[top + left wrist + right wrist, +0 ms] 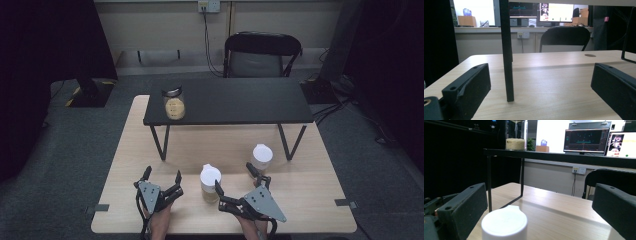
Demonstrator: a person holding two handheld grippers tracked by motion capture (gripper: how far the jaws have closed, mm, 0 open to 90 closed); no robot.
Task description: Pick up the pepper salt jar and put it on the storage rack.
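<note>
Two white-lidded jars stand on the wooden table point(305, 192). The nearer jar point(210, 182) holds something yellowish, and the other jar point(262, 157) stands further right by a shelf leg. My right gripper point(233, 176) is open between them, angled toward the nearer jar. In the right gripper view that jar's white lid point(504, 223) sits low between the open jaws of the right gripper point(539, 197), close to the left one. My left gripper point(162, 175) is open to the left of the nearer jar. Between the left gripper point(541, 75) jaws stands a black shelf leg point(507, 62).
A black raised shelf point(235, 100) spans the back of the table. A clear jar of yellow grains point(174, 104) stands at its left end, also seen as the jar point(515, 143) on top. A black folding chair point(262, 55) stands behind the table.
</note>
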